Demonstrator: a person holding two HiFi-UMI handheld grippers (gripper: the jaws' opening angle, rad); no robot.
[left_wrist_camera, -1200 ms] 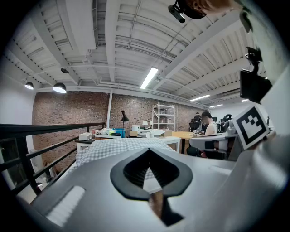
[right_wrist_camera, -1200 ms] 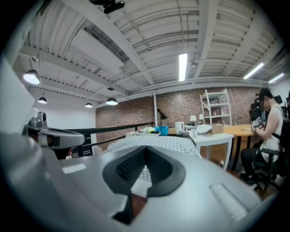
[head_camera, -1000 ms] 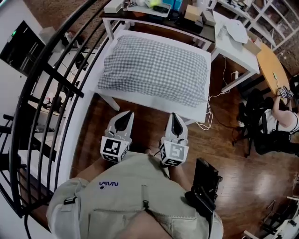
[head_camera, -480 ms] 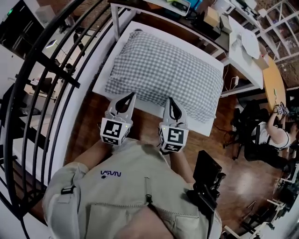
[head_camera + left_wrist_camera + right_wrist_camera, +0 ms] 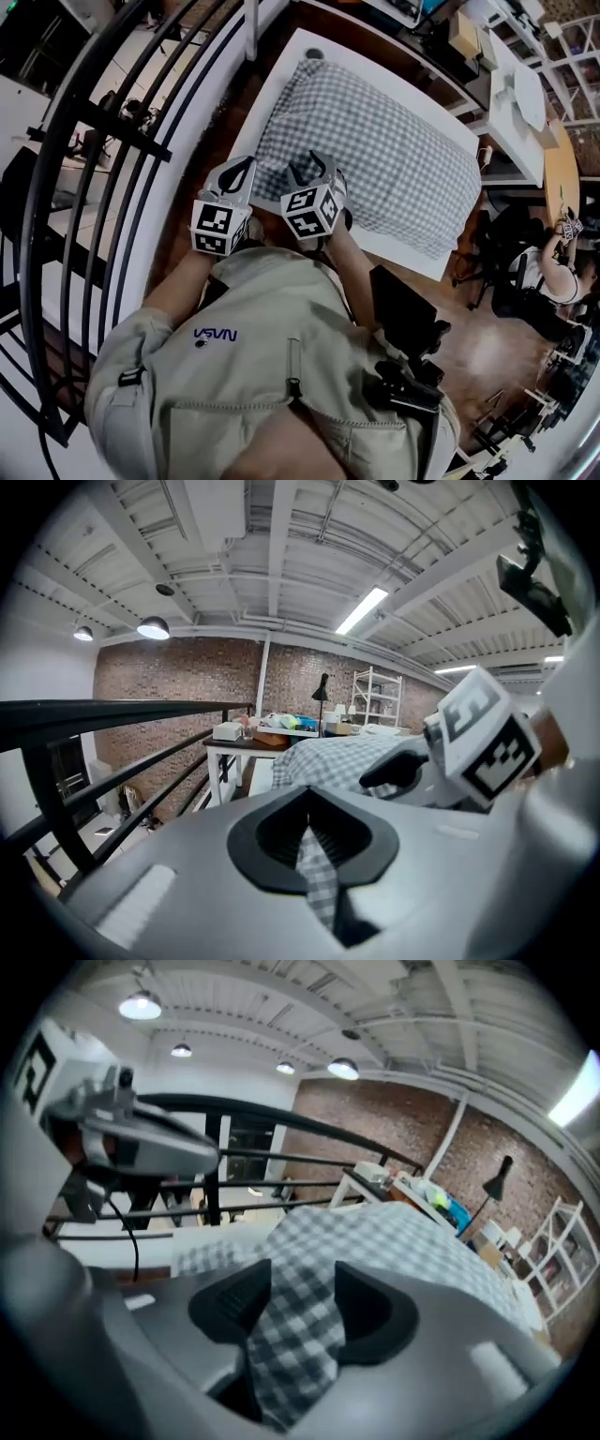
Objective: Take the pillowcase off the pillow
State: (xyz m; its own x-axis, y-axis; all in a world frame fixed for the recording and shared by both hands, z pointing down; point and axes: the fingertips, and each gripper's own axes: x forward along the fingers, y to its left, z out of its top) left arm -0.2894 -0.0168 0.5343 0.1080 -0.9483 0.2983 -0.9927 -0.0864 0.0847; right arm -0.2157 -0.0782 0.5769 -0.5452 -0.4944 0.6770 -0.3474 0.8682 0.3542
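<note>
At the near corner of the pillowcase point(image 5: 394, 159), on the white table point(image 5: 291, 58): my left gripper point(image 5: 242, 173) closed, empty. Right gripper point(image 5: 314, 169) jaws just opened, checked cloth between them, unpinched. Best pinch cloth only, not filling.

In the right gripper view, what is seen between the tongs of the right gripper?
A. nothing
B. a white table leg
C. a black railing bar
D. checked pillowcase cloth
D: the tongs of the right gripper have just been opening and stand apart, with the checked pillowcase in the gap.
</note>
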